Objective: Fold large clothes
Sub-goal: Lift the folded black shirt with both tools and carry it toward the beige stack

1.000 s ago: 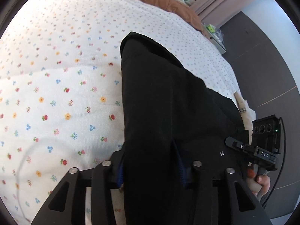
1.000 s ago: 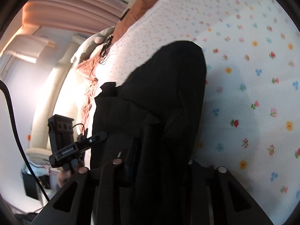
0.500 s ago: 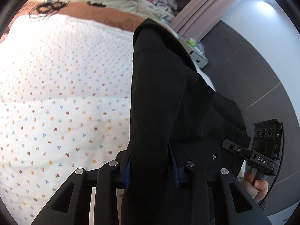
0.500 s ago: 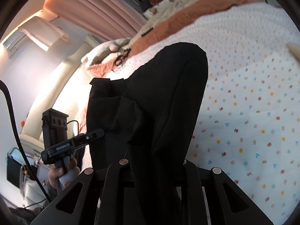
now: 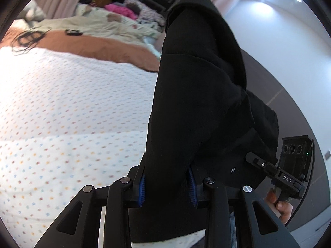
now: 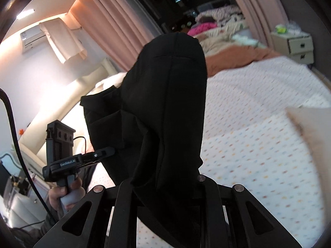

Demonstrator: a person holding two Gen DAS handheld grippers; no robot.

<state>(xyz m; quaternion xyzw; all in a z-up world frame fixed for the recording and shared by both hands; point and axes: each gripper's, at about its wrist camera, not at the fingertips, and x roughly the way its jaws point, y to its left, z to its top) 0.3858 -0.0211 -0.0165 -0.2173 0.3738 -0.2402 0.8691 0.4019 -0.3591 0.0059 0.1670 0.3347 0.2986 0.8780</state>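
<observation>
A large black garment [image 5: 196, 93] hangs in the air above the bed, stretched between both grippers. My left gripper [image 5: 166, 184] is shut on a thick fold of it, and the blue pads [image 5: 142, 188] press the cloth from either side. In the right wrist view, my right gripper [image 6: 163, 184] is shut on another bunch of the black garment [image 6: 169, 93], which drapes over and hides its fingertips. Each view shows the other gripper pinching the cloth's edge: the right gripper [image 5: 256, 161] and the left gripper [image 6: 105, 152], each held by a hand [image 6: 68, 194].
Below lies a bed with a white floral sheet [image 5: 62, 113] and a brown blanket [image 5: 93, 45]. A pile of clothes [image 5: 122, 10] lies at its far end. A cream cushion [image 6: 312, 128] sits at the right, a white nightstand [image 6: 293, 45] beyond, and pink curtains [image 6: 115, 20] behind.
Both grippers have risen, keeping their hold, and lifted the black garment off the bed. Both views have tilted up and now show the far end of the room.
</observation>
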